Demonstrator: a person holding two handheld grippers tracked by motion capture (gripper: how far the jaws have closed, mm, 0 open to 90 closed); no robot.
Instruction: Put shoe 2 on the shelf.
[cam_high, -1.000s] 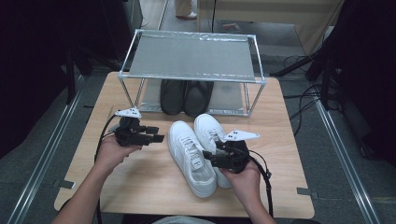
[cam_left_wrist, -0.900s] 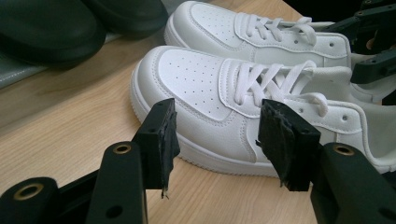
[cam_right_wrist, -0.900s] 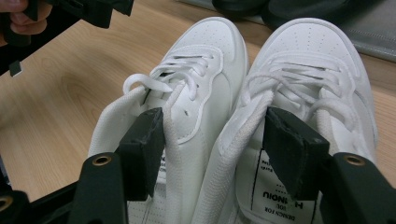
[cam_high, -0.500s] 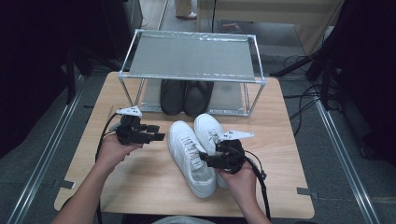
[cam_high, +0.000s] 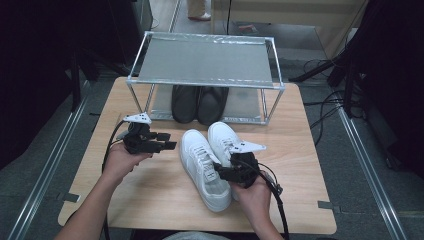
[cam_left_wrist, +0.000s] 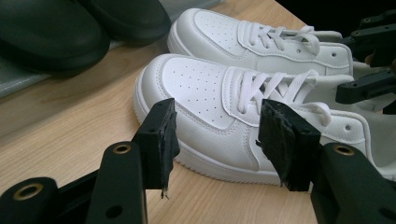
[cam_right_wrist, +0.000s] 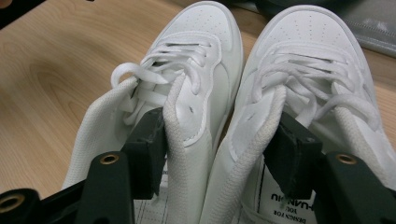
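Two white sneakers stand side by side on the table, toes toward the rack: the left one (cam_high: 202, 165) (cam_right_wrist: 205, 28) and the right one (cam_high: 225, 137) (cam_right_wrist: 308, 37). My right gripper (cam_high: 220, 172) (cam_right_wrist: 219, 135) reaches in from their heels, one jaw down inside each shoe. Its jaws have just been closing, and the pads press the two neighbouring inner collars together. My left gripper (cam_high: 169, 141) (cam_left_wrist: 217, 135) hovers open to the left of the pair. It points at the near sneaker's (cam_left_wrist: 201, 88) side with nothing between its pads.
A metal-framed rack (cam_high: 205, 57) with a grey mesh top stands at the back of the wooden table (cam_high: 310, 165). A pair of black shoes (cam_high: 199, 102) sits under it, just beyond the sneakers' toes. Cables trail from both grippers toward the front edge.
My right gripper has shifted a little left and settled into the sneakers' heel openings. The left gripper and the shoes have stayed where they were.
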